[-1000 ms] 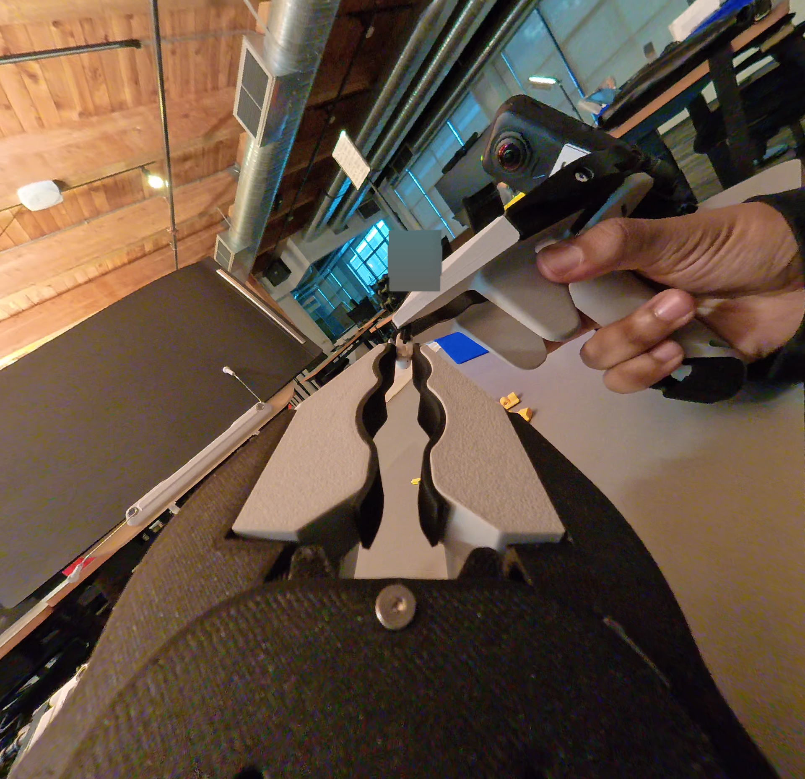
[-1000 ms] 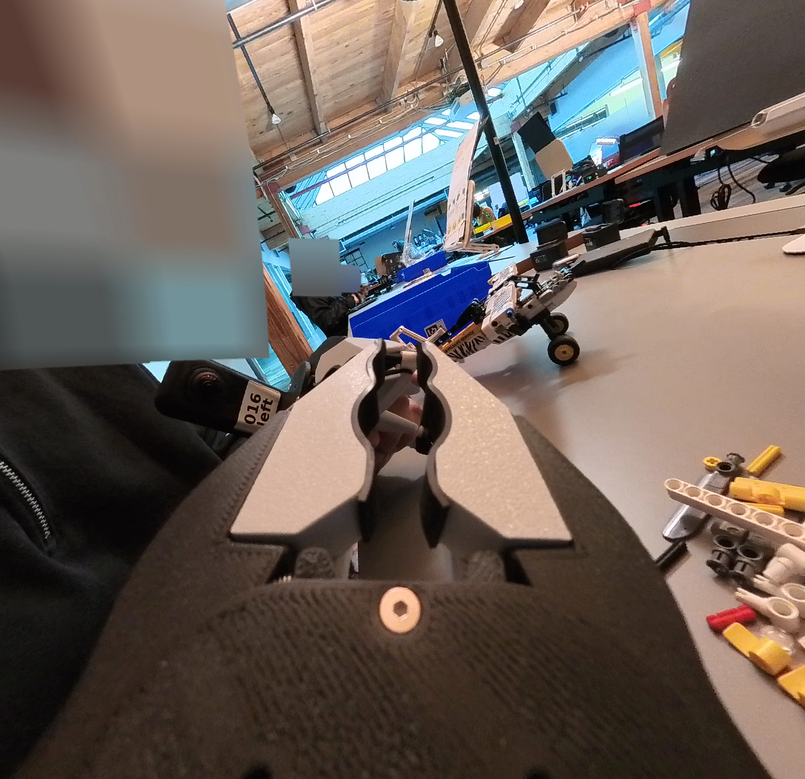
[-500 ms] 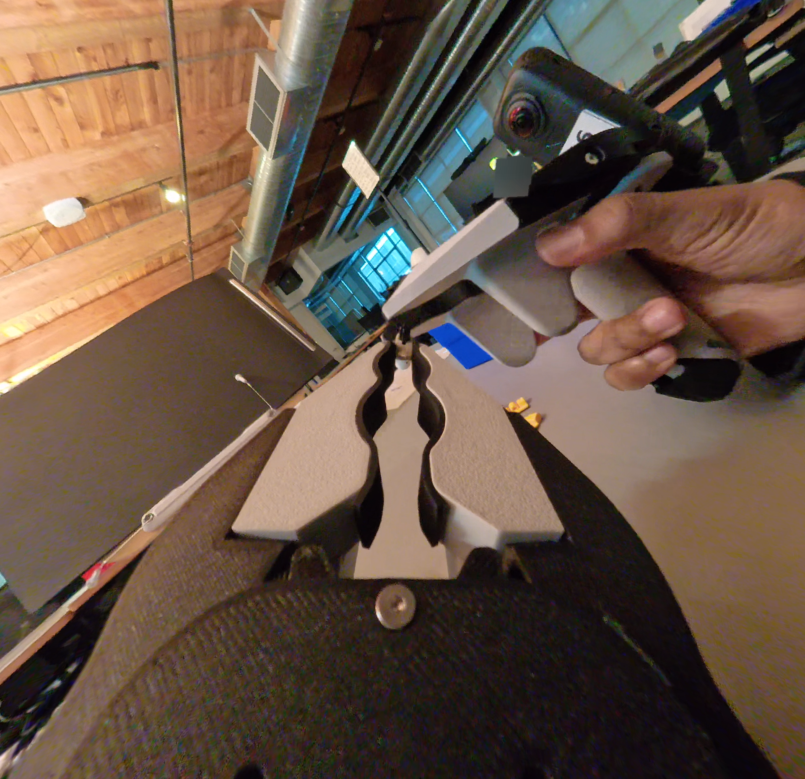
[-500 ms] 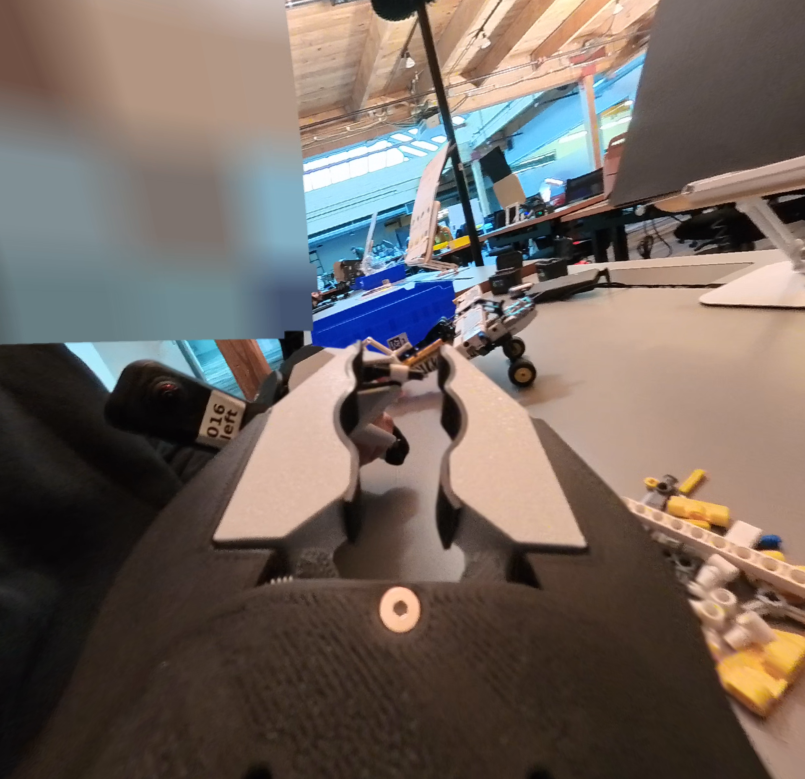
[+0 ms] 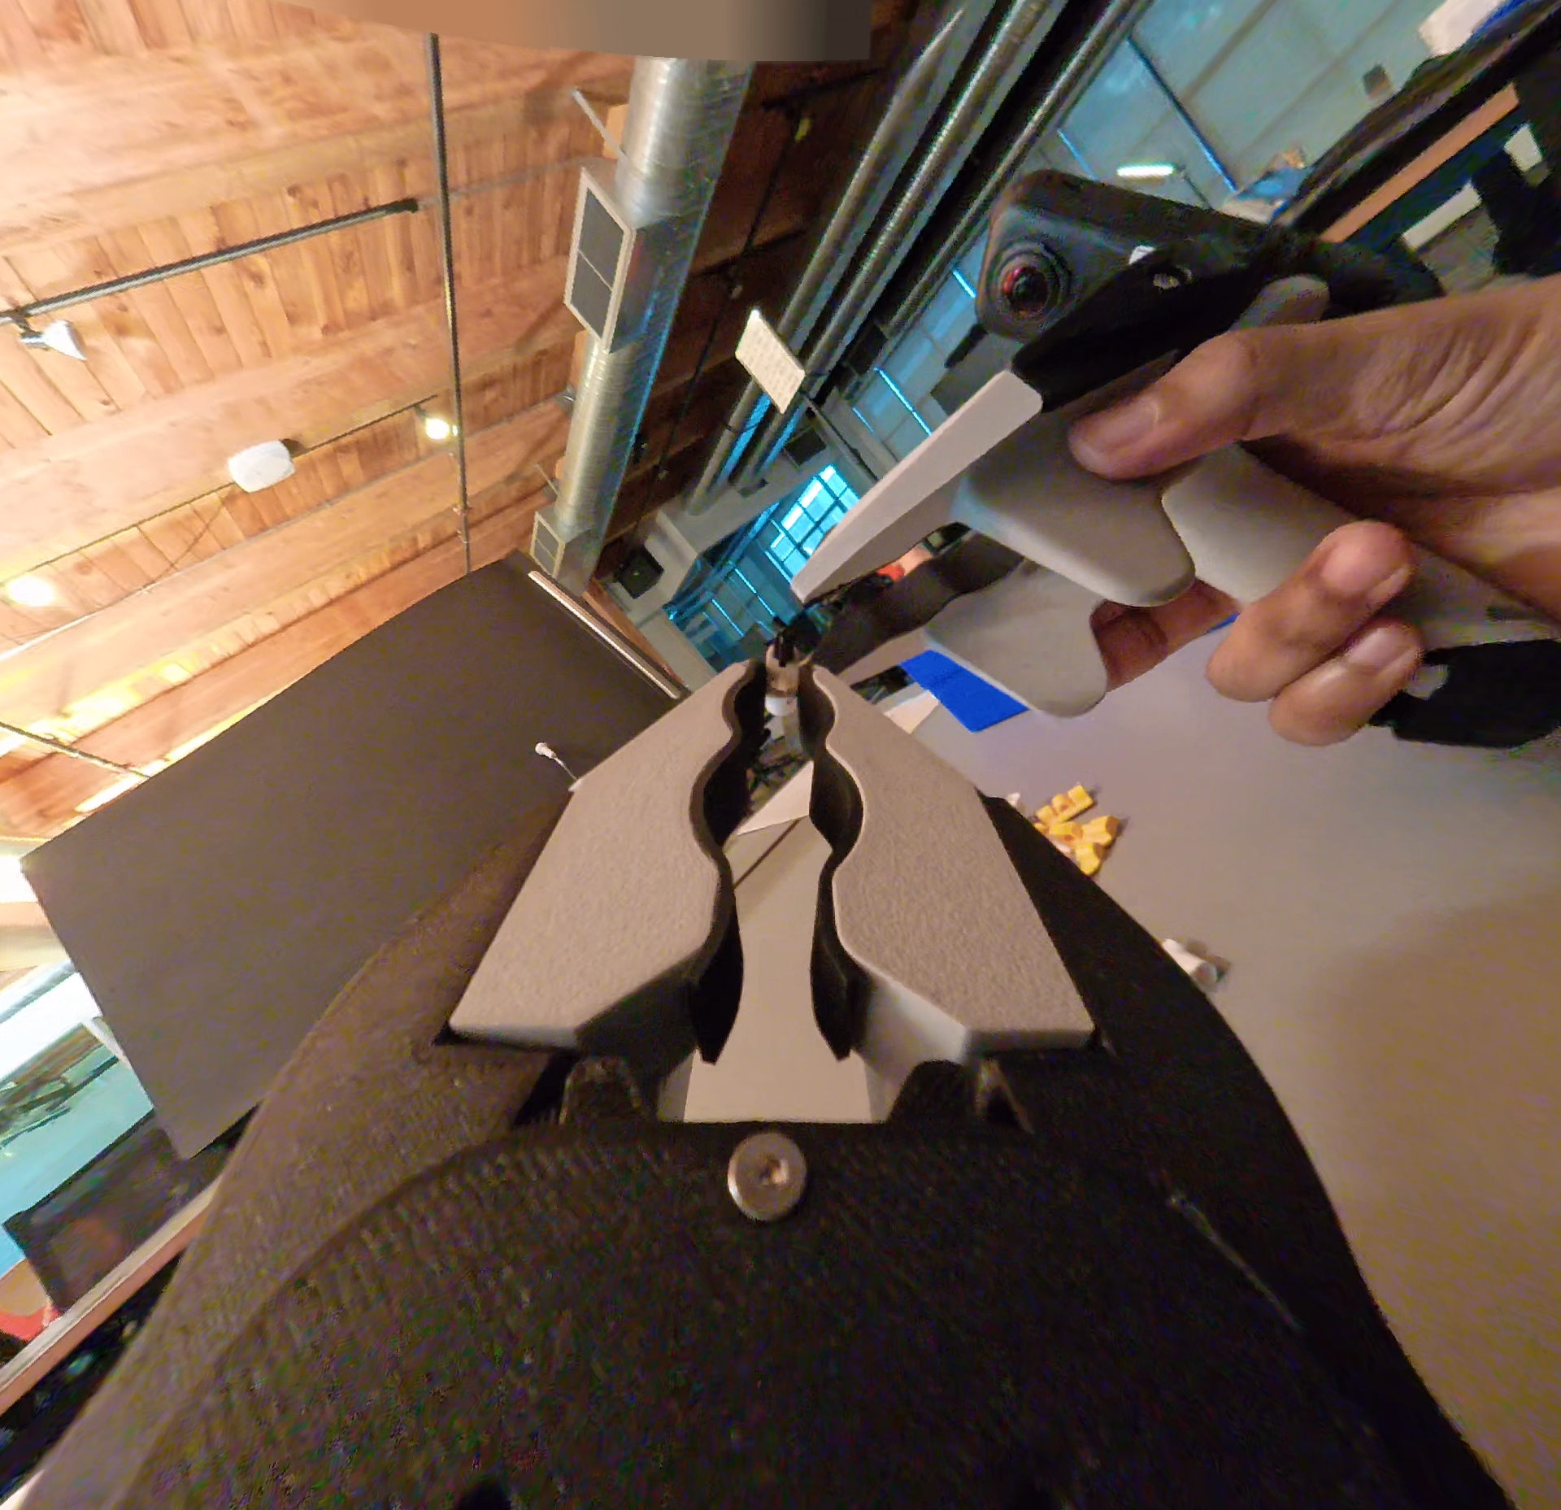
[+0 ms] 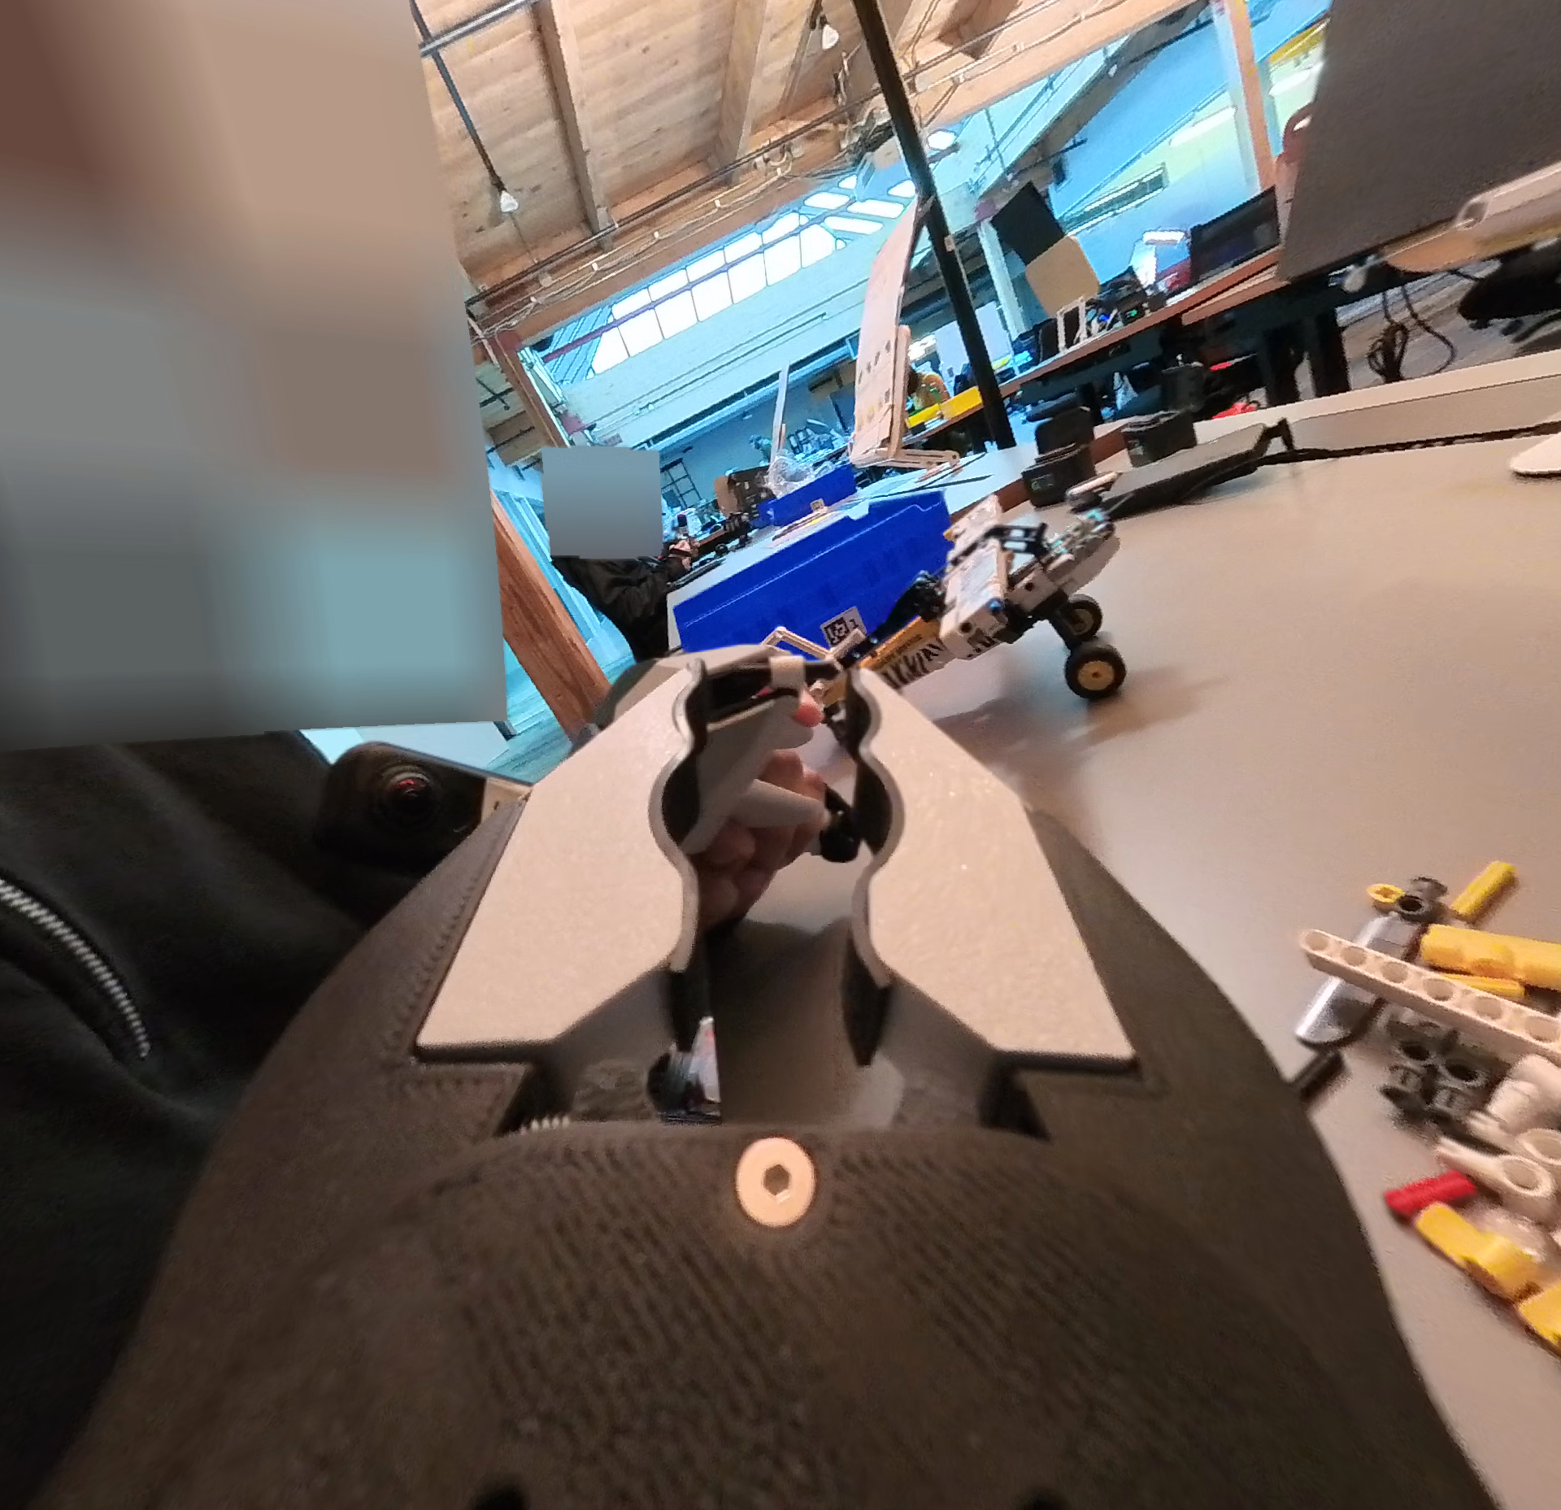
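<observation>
The grey table [image 6: 1267, 709] lies bare and flat between the tongs and the wheeled model [image 6: 1005, 599], which stands tilted in front of a blue box [image 6: 802, 565]. A dark monitor [image 5: 296, 794] walls off the table's far side in the left wrist view.

The left tongs [image 5: 784, 684], matt grey with wavy inner edges, are closed on a small white-and-black peg [image 5: 781, 682] pinched at their very tips, raised off the table. The right tongs [image 6: 781, 692] stand apart with nothing gripped; seen through their gap are the other tool's grey handle and a hand [image 6: 760, 827]. In the left wrist view the right tool's grey finger [image 5: 912, 498] reaches toward the peg, just beside it, gripped by a hand [image 5: 1351, 472].

Loose parts [image 6: 1453, 1047], yellow, white, grey and red, crowd the table at the right; yellow bits [image 5: 1073, 832] lie near the left tongs.
</observation>
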Demonstrator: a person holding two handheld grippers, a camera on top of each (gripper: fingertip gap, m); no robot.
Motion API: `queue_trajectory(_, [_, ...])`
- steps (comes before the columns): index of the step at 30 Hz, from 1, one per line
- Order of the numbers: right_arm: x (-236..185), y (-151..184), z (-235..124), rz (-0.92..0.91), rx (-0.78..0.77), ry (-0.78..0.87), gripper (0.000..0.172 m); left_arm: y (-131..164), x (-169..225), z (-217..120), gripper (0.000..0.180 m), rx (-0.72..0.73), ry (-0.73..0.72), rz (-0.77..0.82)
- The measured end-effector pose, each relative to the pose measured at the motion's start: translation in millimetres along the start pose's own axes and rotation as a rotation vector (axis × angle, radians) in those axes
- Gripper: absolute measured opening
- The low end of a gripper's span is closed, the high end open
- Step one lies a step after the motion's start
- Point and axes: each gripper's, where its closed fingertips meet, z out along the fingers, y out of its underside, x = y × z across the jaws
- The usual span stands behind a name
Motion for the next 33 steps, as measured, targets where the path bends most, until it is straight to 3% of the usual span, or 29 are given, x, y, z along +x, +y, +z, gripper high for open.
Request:
queue_trajectory(14, [1,3,5,-0.057,-0.063,0.115,0.014,0,7,0,0.003,-0.010,-0.020,0.101])
queue_trajectory(20, [0,3,2,-0.015,-0.051,0.047,0.012,-2,9,1,0.003,0.003,0.023,-0.013])
queue_trajectory(24, [-2,-1,-4,0.067,-0.014,-0.052,0.015,1,10,1,0.003,0.001,0.076,-0.098])
queue_trajectory(27, [3,-10,-11,0.102,0.048,-0.060,0.032,3,15,1,0.003,-0.004,0.114,-0.113])
queue_trajectory(33, [10,8,-7,0.182,-0.032,-0.076,0.048,4,15,1,0.004,0.000,0.140,-0.192])
